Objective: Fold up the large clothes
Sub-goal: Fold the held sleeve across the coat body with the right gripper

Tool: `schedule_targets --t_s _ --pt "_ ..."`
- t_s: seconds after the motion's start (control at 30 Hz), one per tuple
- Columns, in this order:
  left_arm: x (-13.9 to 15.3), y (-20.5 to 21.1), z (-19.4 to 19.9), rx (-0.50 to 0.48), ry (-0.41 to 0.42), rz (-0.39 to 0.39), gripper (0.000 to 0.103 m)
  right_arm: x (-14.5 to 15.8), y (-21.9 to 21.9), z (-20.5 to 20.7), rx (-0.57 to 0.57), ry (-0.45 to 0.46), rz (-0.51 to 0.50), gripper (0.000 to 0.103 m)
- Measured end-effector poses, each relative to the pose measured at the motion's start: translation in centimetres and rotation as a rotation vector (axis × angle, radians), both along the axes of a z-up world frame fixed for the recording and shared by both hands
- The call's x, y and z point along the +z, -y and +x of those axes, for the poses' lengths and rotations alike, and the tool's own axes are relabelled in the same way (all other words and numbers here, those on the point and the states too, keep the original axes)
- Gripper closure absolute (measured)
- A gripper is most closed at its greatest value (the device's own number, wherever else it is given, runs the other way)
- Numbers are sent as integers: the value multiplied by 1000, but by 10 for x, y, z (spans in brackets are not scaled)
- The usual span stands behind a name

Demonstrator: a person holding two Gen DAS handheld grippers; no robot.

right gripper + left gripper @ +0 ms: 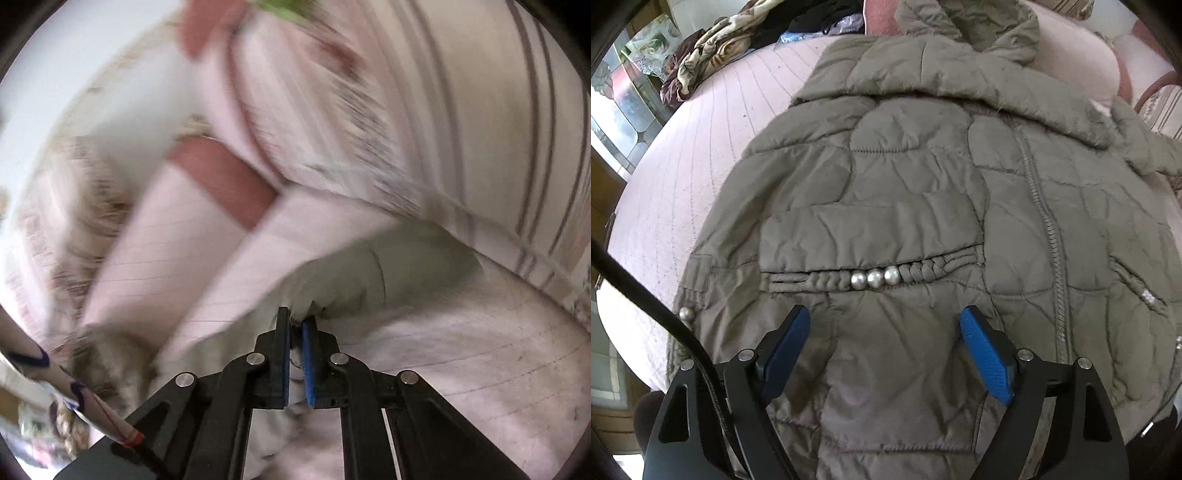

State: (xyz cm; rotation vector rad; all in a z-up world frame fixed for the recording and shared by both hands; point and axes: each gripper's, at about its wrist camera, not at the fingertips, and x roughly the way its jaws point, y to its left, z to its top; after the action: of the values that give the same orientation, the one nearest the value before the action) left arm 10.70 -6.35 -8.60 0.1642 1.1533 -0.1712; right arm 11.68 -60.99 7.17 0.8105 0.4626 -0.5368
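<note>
Blue pads spread wide on the left gripper [884, 354], which hangs over the lower half of a quilted olive-brown jacket [923, 192] with nothing between its fingers — the cloth lies below them, not pinched. Just beyond the fingertips runs a gathered waistband seam set with three silver beads [874, 277]; a fourth bead [686, 314] sits near the jacket's left edge. A closed zipper [1047, 221] runs up the front to the right of the gripper, and the hood [990, 26] lies at the far end. The jacket is spread flat, front up, on a pale pink quilted bed cover [701, 147], with a heap of patterned fabric [713, 44] at the bed's far left corner.

The right gripper [295, 325] is clamped tight on a fold of the same olive jacket [354, 277] — a puffy part that bulges out past the pads and stretches off to the right above the pink cover [480, 369]. Behind it, striped pillows [480, 110] are smeared by blur.
</note>
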Motion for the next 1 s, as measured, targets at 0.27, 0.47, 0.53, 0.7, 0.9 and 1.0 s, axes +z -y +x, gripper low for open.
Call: schedule_targets --t_s 0.27,0.47,0.53,0.7,0.9,1.0 --pt "44 -55 -10 85 81 -103 20 85 -168 39 337 93 -150 97" --pt "62 -103 -21 169 136 -123 20 50 -314 87 609 -9 -215 97" --pt "62 -115 -22 194 136 -130 20 23 -354 102 678 -60 -205 97" --pt "61 -142 -24 252 132 -134 20 -64 -425 144 763 -253 -212 93" --pt "65 -155 -26 280 151 -129 20 -116 -425 141 771 -340 -122 56" --pt "62 -155 -24 285 138 -140 20 -101 -415 127 780 -325 -120 47"
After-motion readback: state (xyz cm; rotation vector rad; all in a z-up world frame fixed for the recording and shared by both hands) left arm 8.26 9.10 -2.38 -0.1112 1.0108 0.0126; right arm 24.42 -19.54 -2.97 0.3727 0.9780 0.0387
